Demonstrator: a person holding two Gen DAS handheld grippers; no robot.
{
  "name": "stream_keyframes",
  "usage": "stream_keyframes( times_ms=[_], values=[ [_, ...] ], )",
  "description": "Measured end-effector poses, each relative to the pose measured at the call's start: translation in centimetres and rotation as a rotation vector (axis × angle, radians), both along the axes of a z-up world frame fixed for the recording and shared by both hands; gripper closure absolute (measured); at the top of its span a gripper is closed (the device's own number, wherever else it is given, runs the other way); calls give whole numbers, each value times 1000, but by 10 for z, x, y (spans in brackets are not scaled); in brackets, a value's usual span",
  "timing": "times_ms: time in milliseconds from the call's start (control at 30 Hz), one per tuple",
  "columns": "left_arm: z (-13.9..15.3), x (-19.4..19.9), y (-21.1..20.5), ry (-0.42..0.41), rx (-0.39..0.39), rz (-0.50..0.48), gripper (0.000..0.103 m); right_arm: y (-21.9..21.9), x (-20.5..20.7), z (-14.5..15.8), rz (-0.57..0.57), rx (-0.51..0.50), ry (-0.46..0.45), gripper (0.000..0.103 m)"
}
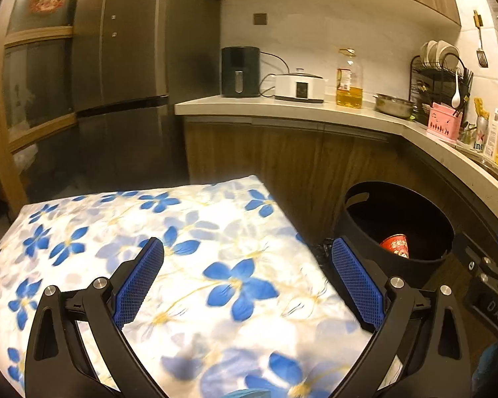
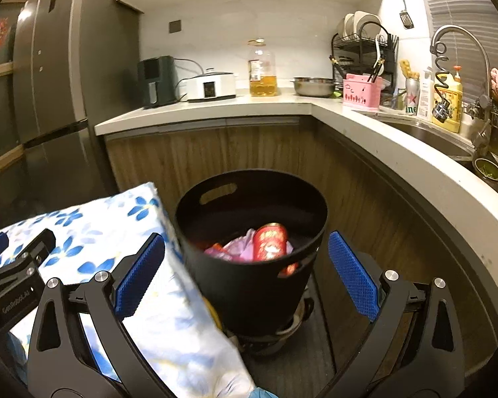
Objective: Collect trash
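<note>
Both grippers tilt downward, jaws wide and empty: left gripper over the cloth, right gripper toward the bin.

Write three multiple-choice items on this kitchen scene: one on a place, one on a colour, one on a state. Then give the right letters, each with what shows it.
1. Where is the red can?
A. On the counter
B. Inside the black bin
C. On the floral cloth

2. What colour are the pads on the tools?
A. Blue
B. Green
C. White

3. How does the right tool stand?
A. Shut on the can
B. Shut on the cloth
C. Open, with nothing gripped

Answers:
1. B: the right wrist view shows the can lying among pink wrappers below the bin's rim.
2. A: both wrist views show blue textured pads.
3. C: its fingers stand wide apart, the bin beyond them, nothing pressed between the pads.
</note>
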State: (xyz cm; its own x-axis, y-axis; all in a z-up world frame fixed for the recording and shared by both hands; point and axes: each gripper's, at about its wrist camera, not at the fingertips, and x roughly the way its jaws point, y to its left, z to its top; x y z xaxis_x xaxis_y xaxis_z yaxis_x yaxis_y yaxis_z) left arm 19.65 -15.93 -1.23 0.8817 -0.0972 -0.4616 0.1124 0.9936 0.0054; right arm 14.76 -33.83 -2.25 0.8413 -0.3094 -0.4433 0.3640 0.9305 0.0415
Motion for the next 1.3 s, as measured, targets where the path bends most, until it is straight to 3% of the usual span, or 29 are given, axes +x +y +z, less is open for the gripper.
stream_keyframes(
  times_ms=[633, 1300],
  values=[
    [8, -92, 68, -34, -20, 31, 6, 79, -86, 10, 49, -53, 1, 6],
    [20, -130, 85, -64, -48, 20, 6, 108, -121, 25, 56, -94, -38, 6]
  ],
)
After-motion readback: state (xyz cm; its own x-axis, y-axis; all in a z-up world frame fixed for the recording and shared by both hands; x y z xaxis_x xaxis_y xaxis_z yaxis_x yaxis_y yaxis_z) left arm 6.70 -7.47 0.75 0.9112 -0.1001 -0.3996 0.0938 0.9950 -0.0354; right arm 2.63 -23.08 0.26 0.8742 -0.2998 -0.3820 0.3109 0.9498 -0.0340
